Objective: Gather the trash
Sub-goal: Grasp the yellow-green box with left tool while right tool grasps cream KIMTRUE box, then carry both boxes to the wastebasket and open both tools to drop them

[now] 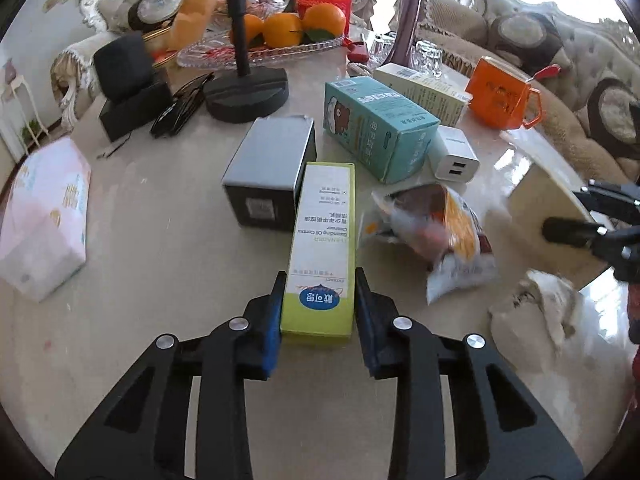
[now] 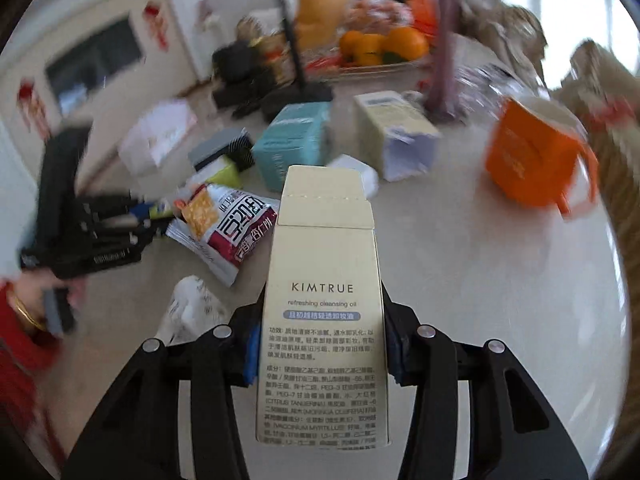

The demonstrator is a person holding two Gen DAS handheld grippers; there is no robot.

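Note:
My left gripper [image 1: 318,280] is shut on the near end of a long lime-green cleanser box [image 1: 324,232], which lies flat on the pale marble table [image 1: 160,300]. My right gripper [image 2: 322,312] is shut on a cream KIMTRUE box [image 2: 324,260], its top flap open and pointing away. In the left wrist view this cream box [image 1: 552,192] shows at the right edge. A torn snack wrapper [image 1: 440,232] and a crumpled white tissue [image 1: 536,304] lie between the two grippers.
Beyond the green box lie a grey-black box [image 1: 268,168], a teal box [image 1: 380,124], a white charger [image 1: 456,160] and a pale open carton [image 1: 424,92]. An orange mug [image 1: 500,96], a fruit tray [image 1: 320,46], a black stand base [image 1: 246,94] and a pink tissue pack [image 1: 44,216] ring them.

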